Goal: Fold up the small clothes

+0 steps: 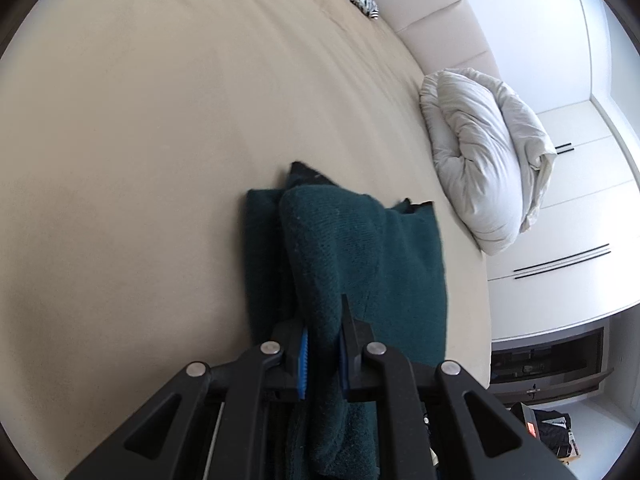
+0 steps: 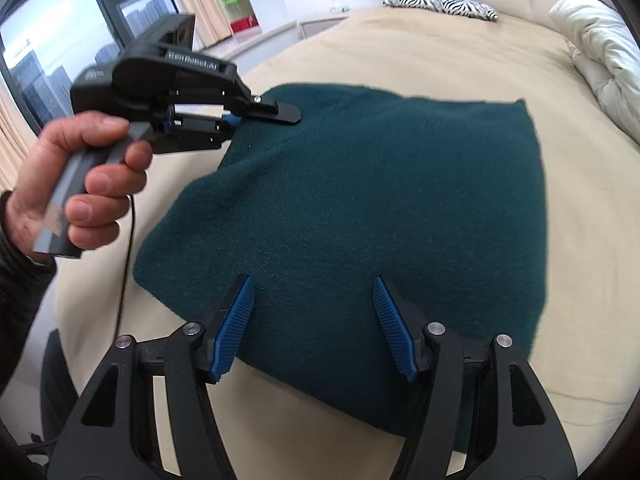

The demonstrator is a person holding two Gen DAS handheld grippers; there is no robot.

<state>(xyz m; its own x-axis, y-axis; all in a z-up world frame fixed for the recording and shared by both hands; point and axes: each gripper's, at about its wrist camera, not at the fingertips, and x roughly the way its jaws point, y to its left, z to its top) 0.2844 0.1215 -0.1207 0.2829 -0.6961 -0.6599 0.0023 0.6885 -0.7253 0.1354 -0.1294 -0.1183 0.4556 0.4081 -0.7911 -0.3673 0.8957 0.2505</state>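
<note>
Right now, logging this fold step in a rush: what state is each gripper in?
Left gripper: shut on the green sweater, pinching a raised fold.
Right gripper: open, holding nothing, above the sweater's near edge.

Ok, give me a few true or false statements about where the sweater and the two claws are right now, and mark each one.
1. The left claw is shut on a fold of the dark green sweater. True.
2. The right claw grips the sweater too. False: it is open, its blue pads spread above the near edge.
3. The sweater lies on a beige bed. True.
4. A zebra-print pillow sits on the sweater. False: it lies far off, near the headboard.
</note>
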